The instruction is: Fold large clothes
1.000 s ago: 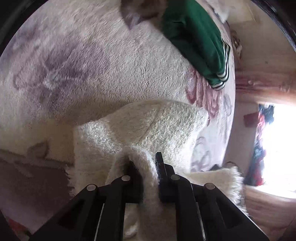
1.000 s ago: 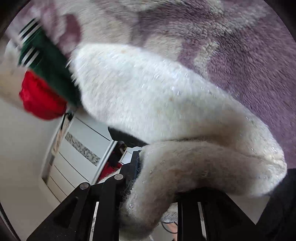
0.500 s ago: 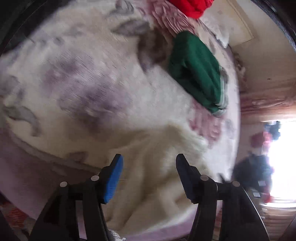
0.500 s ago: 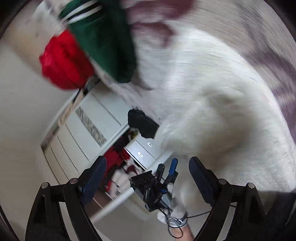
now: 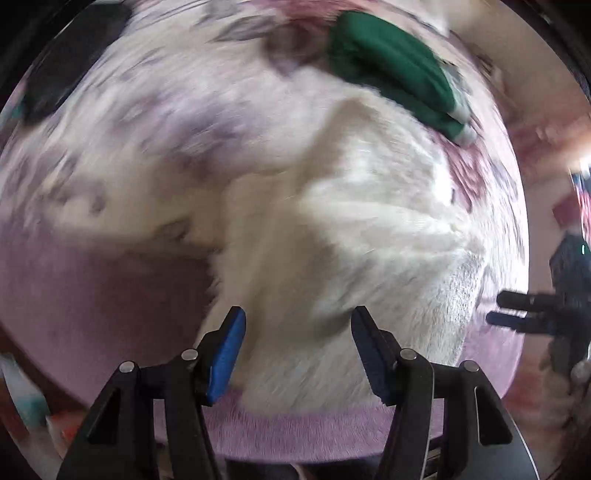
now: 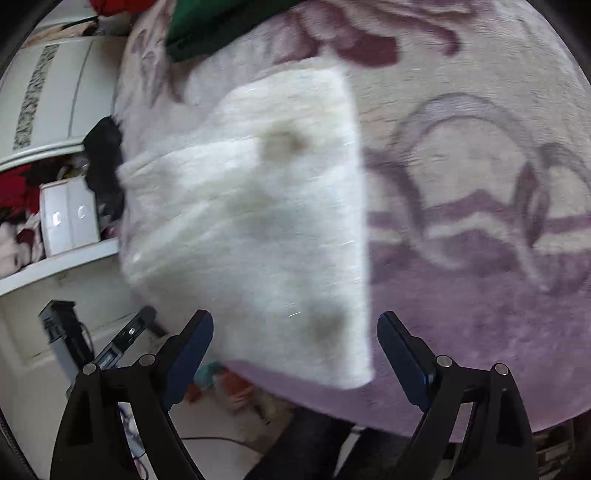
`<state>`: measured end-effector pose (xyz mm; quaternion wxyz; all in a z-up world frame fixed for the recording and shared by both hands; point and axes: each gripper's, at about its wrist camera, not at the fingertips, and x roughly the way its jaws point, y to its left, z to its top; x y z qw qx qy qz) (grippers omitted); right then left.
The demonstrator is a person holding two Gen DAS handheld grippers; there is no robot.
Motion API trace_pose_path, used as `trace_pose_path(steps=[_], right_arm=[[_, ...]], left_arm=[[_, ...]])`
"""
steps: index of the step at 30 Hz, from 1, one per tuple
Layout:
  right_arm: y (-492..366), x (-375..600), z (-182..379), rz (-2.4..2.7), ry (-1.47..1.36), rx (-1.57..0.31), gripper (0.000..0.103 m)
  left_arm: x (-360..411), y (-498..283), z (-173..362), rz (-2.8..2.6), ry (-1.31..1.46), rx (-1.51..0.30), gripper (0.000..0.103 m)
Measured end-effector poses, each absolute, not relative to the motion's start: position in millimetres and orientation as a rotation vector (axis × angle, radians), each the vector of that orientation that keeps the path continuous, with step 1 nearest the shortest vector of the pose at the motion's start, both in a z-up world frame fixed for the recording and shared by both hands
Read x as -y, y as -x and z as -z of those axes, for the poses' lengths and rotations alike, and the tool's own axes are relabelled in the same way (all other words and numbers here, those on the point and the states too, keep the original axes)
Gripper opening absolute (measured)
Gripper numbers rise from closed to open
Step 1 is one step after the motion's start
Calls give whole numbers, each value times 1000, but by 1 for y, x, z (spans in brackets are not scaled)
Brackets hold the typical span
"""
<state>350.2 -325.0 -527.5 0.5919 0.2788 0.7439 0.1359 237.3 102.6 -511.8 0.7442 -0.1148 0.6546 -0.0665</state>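
A fluffy white garment (image 5: 351,236) lies folded on the purple floral blanket (image 5: 110,147) near the bed's front edge. It also shows in the right wrist view (image 6: 266,221) as a flat rectangle. My left gripper (image 5: 297,347) is open and empty, hovering just above the garment's near edge. My right gripper (image 6: 295,350) is open and empty above the garment's near corner. The right gripper (image 5: 524,317) also shows at the right edge of the left wrist view. Both views are motion-blurred.
A folded green garment (image 5: 391,70) lies on the blanket beyond the white one, also in the right wrist view (image 6: 221,22). A red item (image 6: 118,5) lies behind it. White shelves with boxes (image 6: 66,218) stand left of the bed.
Both grippers let go of the white garment and opened. They pulled back from it, and it now lies flat on the blanket.
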Motion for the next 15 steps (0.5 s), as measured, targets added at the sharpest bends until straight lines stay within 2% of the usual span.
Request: trace_pose_path(steps=[1,2,3,12,15], right_arm=[[-351,331,530,-308,-670,-1727,93],[-354,337,531,-307,-689,-1719,93],[-357,341,532,-301,-684,-1716,93],[-367,324,538,-388,-663,-1687,93],[-375,310,535,-417,-661,-1668,93]], left_arm=[[-90,-245,515,175,200,-1409,55],[-82,-249,515,190,166,-1382,29],[-77,-254,516,204,152,-1387,11],[-89,-294,448,244,188,-1208,9],[-95,-333,463,220,183,-1210,9]])
